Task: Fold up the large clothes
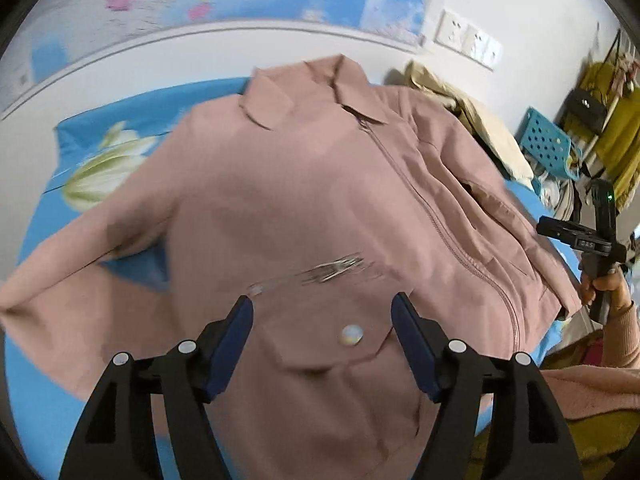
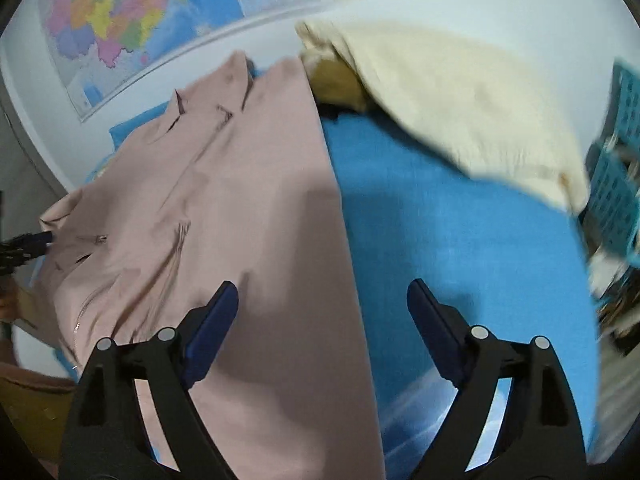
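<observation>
Bare blue sheet [image 2: 460,220] lies open between the pink jacket [image 2: 248,200] and the cream garment [image 2: 460,100].

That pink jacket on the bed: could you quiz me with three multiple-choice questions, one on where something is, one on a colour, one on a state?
1. Where does the cream garment lie?
A. beyond the pink jacket, near the wall
B. on top of the jacket
C. on the floor

2. What colour is the sheet?
A. green
B. blue
C. white

3. How is the jacket's zipper?
A. fully undone
B. missing
C. closed up to the collar

Answers: 1 A, it is bunched at the bed's far side by the wall. 2 B, bright blue shows beside the jacket. 3 C, the zip line runs joined to the collar.
</observation>
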Demonstrator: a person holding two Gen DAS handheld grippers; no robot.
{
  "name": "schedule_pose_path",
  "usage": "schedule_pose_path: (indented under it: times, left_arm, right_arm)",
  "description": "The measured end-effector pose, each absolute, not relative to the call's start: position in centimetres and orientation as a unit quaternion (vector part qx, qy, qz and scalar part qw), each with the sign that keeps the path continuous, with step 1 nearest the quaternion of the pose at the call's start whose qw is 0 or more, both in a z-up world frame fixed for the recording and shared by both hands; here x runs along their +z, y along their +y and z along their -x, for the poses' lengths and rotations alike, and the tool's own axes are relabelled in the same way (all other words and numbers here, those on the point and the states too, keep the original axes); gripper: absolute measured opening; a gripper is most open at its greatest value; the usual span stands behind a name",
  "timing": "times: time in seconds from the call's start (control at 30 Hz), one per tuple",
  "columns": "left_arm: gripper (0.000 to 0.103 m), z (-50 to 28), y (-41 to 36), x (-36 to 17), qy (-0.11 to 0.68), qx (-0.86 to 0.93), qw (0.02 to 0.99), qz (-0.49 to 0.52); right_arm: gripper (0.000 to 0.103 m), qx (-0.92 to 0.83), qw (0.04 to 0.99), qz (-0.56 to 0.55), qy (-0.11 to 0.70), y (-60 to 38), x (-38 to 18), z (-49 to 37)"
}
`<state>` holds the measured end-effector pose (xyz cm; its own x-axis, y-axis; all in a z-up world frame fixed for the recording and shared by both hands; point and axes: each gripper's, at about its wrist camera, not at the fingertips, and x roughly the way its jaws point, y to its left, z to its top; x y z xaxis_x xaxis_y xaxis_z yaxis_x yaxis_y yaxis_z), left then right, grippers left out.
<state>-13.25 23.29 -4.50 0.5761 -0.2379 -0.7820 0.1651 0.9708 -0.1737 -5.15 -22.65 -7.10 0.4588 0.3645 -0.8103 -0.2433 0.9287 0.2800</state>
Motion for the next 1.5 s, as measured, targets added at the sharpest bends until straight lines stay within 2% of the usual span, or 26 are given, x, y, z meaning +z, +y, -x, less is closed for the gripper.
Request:
schedule_pose_path:
  times: [0.2,0.23,0.3,0.33,0.37,0.63,0.7,0.83,0.93,1.13,1.27,1.37,1.5]
  left_arm:
    - [0.069,11.1,20.6,-5.5,0.455,-0.156,0.876,0.042]
    - [0.069,10.8,20.1,-5.5,0.455,-0.159,0.875,0.040]
    - [0.069,10.1,19.1,-5.5,0.457,-0.173,0.872,0.035]
    - [0.069,9.9,18.7,-5.5,0.457,-0.177,0.871,0.032]
    - [0.069,9.5,18.2,-5.5,0.458,-0.182,0.870,0.028]
    - [0.069,8.3,14.6,-3.7,0.437,-0.228,0.870,-0.008]
    - [0.069,8.1,14.0,-3.4,0.432,-0.237,0.870,-0.012]
    - [0.069,7.7,12.9,-3.6,0.435,-0.248,0.866,-0.017]
    - [0.069,7.3,12.9,-4.1,0.444,-0.251,0.860,-0.011]
    - [0.069,6.5,14.7,-3.5,0.437,-0.253,0.863,0.016]
    - [0.069,6.3,17.1,-2.0,0.409,-0.243,0.879,0.035]
    - [0.069,6.6,19.4,-0.8,0.383,-0.233,0.892,0.052]
    - [0.073,7.2,22.3,-0.4,0.367,-0.201,0.906,0.059]
  right_arm:
    - [0.084,0.228,0.831,-0.122,0.492,-26.3,-7.0,9.2]
    - [0.080,0.237,0.824,-0.133,0.497,-26.4,-7.3,9.7]
    - [0.053,0.256,0.808,-0.150,0.509,-26.3,-7.8,10.4]
    - [0.023,0.265,0.801,-0.158,0.513,-26.2,-7.8,10.6]
    - [0.003,0.274,0.797,-0.165,0.512,-26.1,-7.6,10.8]
    - [0.002,0.310,0.864,-0.211,0.336,-28.7,5.5,10.9]
    - [0.003,0.305,0.865,-0.194,0.348,-28.1,5.7,9.6]
    - [0.003,0.304,0.838,-0.198,0.408,-26.1,2.1,7.2]
    - [0.003,0.328,0.822,-0.222,0.410,-25.3,1.2,6.4]
    - [0.003,0.386,0.833,-0.197,0.344,-21.1,7.6,3.9]
    - [0.003,0.442,0.812,-0.160,0.346,-13.8,9.8,0.0]
    - [0.003,0.481,0.778,-0.138,0.381,-6.8,8.4,-3.4]
    - [0.004,0.492,0.737,-0.120,0.447,1.8,3.2,-7.2]
